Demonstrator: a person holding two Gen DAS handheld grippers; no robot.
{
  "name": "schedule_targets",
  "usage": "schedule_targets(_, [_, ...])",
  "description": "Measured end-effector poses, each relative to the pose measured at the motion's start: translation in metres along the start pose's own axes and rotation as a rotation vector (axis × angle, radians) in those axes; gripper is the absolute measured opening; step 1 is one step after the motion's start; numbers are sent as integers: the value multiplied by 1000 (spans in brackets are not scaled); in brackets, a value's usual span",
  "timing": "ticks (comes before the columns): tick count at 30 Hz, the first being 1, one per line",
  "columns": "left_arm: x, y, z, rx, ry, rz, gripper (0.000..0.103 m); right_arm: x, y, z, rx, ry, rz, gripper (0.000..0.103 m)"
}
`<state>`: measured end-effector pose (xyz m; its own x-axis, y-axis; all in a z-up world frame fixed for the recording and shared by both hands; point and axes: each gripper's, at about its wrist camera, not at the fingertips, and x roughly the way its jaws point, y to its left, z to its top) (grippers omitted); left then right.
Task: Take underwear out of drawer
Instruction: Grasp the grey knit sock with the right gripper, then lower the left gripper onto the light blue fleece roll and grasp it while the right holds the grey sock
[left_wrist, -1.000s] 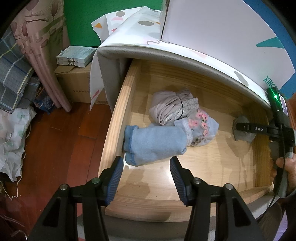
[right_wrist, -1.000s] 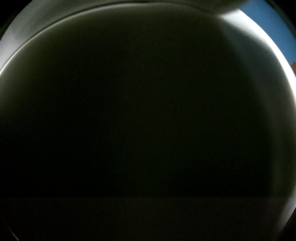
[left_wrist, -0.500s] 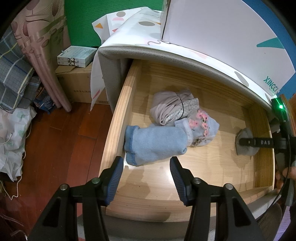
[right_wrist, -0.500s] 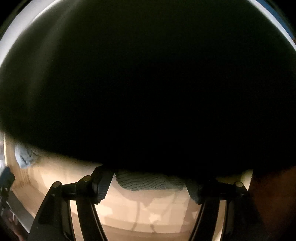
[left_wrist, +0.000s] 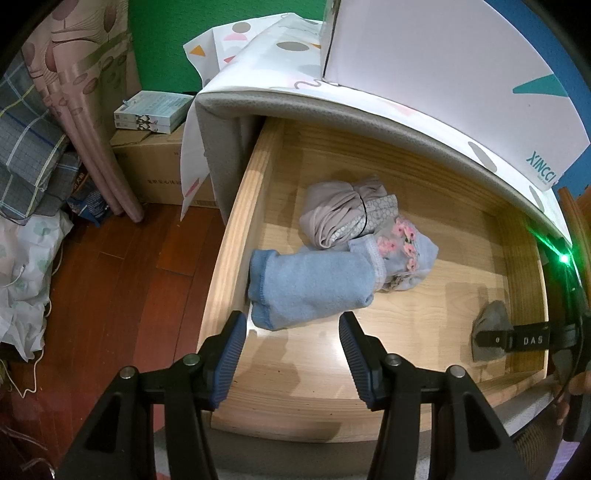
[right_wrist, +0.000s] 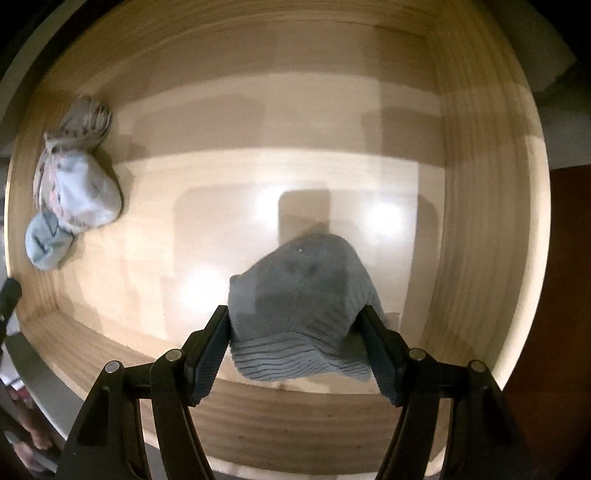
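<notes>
The wooden drawer (left_wrist: 236, 221) stands pulled out. A grey ribbed piece of underwear (right_wrist: 299, 288) sits near its right front corner, and my right gripper (right_wrist: 293, 314) is shut on it, both pads pressing its sides. In the left wrist view the same grey piece (left_wrist: 489, 317) shows behind the right gripper's finger (left_wrist: 517, 339). On the drawer's left side lie a folded light blue piece (left_wrist: 310, 288), a floral blue piece (left_wrist: 406, 251) and a beige bundle (left_wrist: 343, 210). My left gripper (left_wrist: 291, 325) hangs open over the drawer's front edge, holding nothing.
The cabinet top (left_wrist: 369, 110), under a patterned cover, overhangs the drawer's back. A white box (left_wrist: 443, 66) stands on it. Left of the cabinet are a cardboard box (left_wrist: 155, 173), a pink curtain (left_wrist: 85, 110), piled cloth (left_wrist: 29, 166) and red wood floor (left_wrist: 129, 295).
The right gripper came out from the dark under the cabinet top, tipped downward and moved toward the drawer's front, its jaws narrowing onto the grey piece. The left gripper stayed still.
</notes>
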<state>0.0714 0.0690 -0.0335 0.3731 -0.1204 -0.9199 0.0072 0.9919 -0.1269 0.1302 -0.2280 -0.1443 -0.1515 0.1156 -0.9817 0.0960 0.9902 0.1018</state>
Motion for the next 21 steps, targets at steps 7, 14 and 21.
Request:
schedule_targets(7, [0,-2,0,9,2,-4,53,16,3,-24,20,44,7,66])
schedule_targets(14, [0,-1,0,5,8,-20,53,20,3,-22,29,53,3,66])
schedule_targets(21, [3,-9,7,96,51,-56,53,20,-13,-22,53,38,32,66])
